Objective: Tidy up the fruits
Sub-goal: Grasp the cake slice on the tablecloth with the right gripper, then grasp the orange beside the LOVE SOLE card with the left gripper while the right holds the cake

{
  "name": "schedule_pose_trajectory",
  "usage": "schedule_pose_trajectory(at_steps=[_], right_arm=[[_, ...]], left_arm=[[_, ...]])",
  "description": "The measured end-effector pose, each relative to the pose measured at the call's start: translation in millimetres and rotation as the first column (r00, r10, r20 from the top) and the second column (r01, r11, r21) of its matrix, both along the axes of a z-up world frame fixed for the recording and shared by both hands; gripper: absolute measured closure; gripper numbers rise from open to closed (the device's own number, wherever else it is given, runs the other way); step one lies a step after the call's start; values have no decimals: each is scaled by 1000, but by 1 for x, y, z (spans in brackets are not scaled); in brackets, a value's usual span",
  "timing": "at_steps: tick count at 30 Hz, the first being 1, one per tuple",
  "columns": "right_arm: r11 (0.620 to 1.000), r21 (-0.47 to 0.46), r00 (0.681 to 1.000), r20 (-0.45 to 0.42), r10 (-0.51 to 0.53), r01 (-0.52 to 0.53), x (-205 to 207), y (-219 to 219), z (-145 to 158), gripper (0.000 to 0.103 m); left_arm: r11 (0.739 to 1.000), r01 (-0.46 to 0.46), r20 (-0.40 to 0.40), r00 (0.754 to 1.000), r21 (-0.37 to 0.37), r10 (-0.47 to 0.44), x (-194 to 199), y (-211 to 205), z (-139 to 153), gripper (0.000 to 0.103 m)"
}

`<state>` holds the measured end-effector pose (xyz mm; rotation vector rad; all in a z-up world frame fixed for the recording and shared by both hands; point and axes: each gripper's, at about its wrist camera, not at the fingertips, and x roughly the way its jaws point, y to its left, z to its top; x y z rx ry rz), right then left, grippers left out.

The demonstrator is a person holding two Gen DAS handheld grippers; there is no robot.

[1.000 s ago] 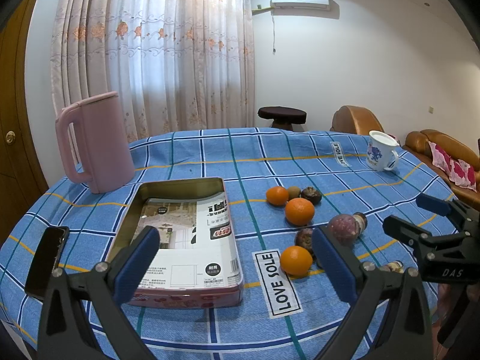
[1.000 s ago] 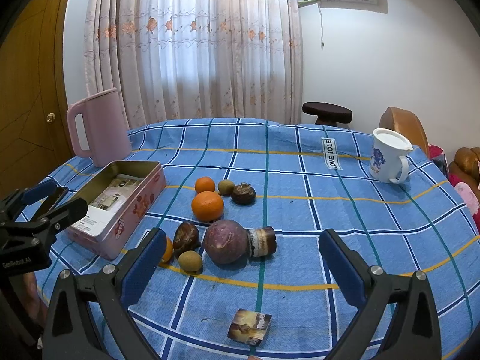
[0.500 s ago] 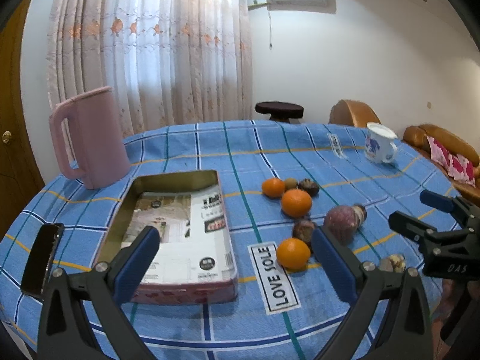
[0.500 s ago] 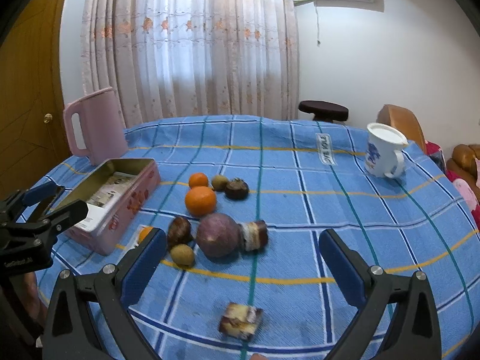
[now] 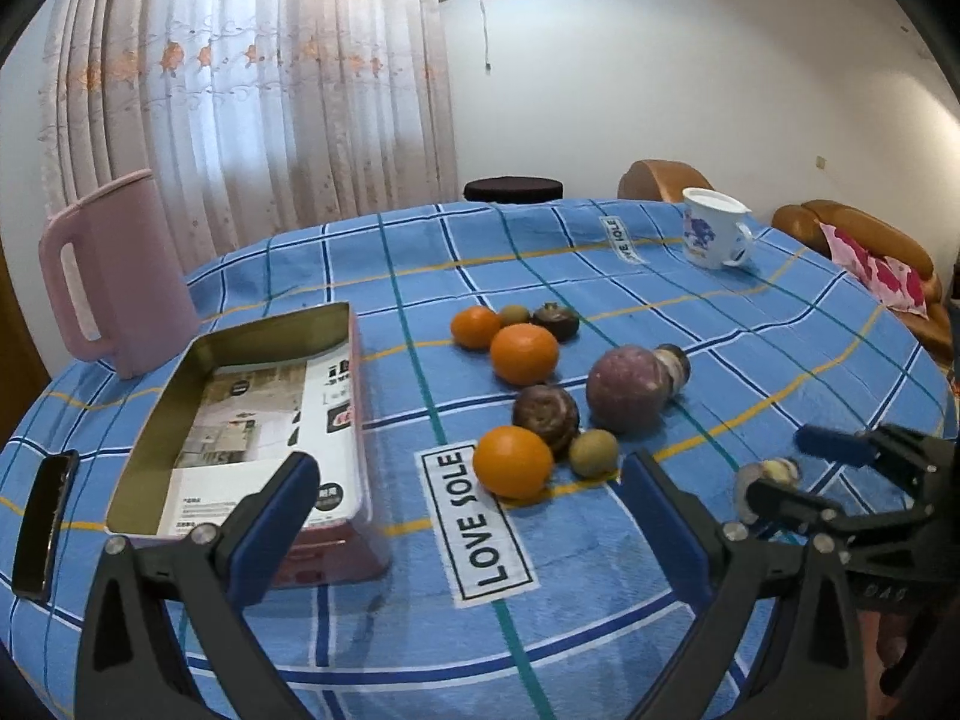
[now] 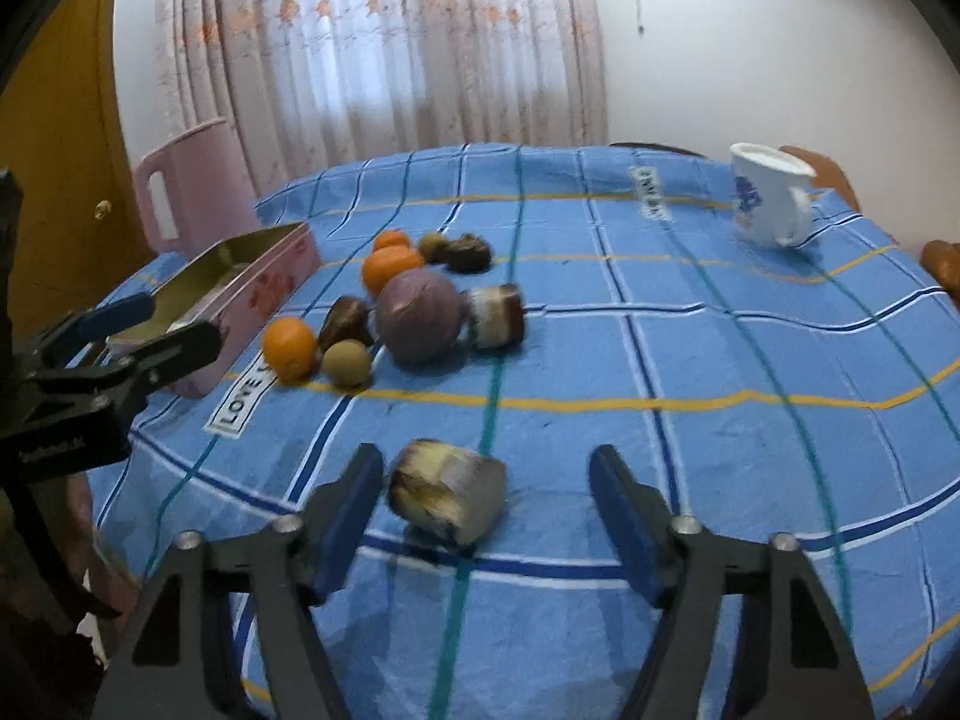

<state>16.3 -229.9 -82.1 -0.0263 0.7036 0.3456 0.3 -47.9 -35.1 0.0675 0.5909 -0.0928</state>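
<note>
Our right gripper [image 6: 486, 516] is closing around the cut fruit piece [image 6: 447, 501]; its pads are not yet pressing, so an off-centre pinch could squirt it away. Our left gripper [image 5: 468, 516] gapes wide, empty. Toward twelve o'clock we count three oranges [image 5: 513, 462], and the tin [image 5: 252, 414] lies at ten.

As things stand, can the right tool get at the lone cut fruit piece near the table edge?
Probably yes: the cut fruit piece lies alone between the closing fingers of the right tool, nothing around it; the far finger has not touched it.
</note>
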Motion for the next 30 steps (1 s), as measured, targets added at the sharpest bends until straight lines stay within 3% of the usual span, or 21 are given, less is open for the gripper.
schedule_pose_trajectory(at_steps=[2, 5, 8, 17, 26, 30], right_arm=[[1000, 5, 1000, -19, 21, -21, 2, 5, -6, 45], [999, 17, 998, -43, 45, -44, 2, 9, -12, 57], [998, 30, 998, -34, 55, -54, 1, 10, -13, 58], [996, 79, 998, 39, 47, -50, -5, 3, 0, 58], [993, 108, 998, 48, 44, -49, -4, -3, -1, 58], [992, 111, 998, 45, 49, -54, -4, -1, -3, 58]], left_arm=[[1000, 3, -9, 1000, -2, -3, 2, 0, -2, 1], [1000, 10, -17, 1000, -6, -10, 2, -1, -4, 7], [999, 33, -28, 999, -12, -34, 4, -5, -6, 19], [997, 81, -69, 994, 3, -80, 22, -25, -12, 33], [999, 43, -167, 985, 13, -40, 51, -24, -28, 56], [999, 36, -173, 984, 11, -33, 53, -22, -29, 56]])
